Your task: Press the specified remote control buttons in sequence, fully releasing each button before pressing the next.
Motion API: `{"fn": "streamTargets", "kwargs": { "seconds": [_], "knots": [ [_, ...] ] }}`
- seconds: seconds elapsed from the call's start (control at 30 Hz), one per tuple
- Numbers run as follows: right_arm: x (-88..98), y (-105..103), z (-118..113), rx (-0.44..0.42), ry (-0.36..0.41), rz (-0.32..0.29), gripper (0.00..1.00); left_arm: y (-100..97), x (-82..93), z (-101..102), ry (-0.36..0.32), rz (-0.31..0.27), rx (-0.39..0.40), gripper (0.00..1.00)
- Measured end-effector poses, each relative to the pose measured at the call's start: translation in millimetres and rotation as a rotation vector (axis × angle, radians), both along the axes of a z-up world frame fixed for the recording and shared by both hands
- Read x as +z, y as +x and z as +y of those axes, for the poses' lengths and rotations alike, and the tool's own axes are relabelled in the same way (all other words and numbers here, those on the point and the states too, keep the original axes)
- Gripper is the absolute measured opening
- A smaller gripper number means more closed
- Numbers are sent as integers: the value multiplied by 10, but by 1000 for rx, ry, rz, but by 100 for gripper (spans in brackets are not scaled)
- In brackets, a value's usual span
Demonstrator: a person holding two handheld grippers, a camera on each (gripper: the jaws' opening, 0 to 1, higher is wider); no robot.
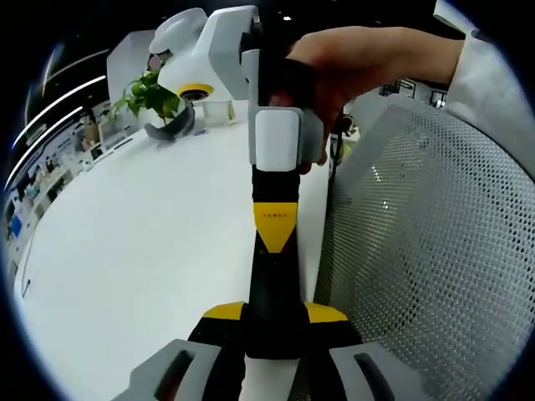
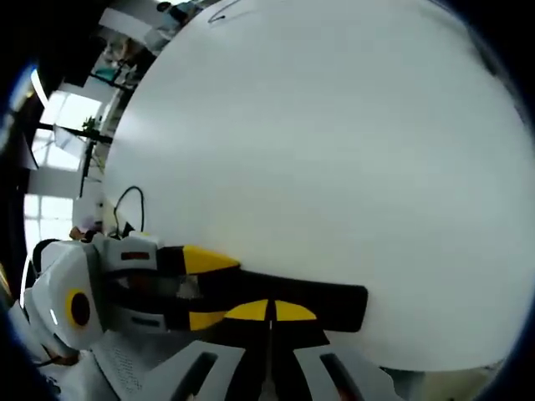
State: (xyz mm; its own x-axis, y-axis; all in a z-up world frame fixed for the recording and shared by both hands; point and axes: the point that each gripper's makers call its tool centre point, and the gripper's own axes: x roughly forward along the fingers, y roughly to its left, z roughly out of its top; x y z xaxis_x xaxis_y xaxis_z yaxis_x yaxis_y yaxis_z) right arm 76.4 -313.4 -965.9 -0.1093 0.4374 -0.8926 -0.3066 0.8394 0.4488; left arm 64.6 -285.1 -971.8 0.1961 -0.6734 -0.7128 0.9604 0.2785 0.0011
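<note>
prob. office: white desk (image 1: pixel 125 251), mesh chair (image 1: pixel 435 251), plant (image 1: pixel 150 96)

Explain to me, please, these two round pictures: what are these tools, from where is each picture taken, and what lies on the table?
There is no robot here. A person holds a two-jaw gripper in each hand, and a fisheye camera rides on each one. The left gripper view looks over a plain white table, where a hand holds the black, yellow and white right gripper. Its jaws look shut. Behind it stands a green potted plant, and a grey mesh chair back is beside the table. The right gripper view shows the left gripper over the same table. I see nothing gripped.
</note>
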Motion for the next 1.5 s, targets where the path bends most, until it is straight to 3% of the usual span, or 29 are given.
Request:
{"fn": "streamTargets", "kwargs": {
  "seconds": [0.67,1.07,1.5],
  "knots": [
    [-8,2,-3,39,-39,-22,0,3,-5,-1,-3,0,-5,24],
    [3,-7,-11,96,-73,-65,0,2,0,-8,-3,-1,-7,24],
    [15,-61,-20,88,-69,-14,0,1,0,-3,-3,-1,-5,24]
  ]
}}
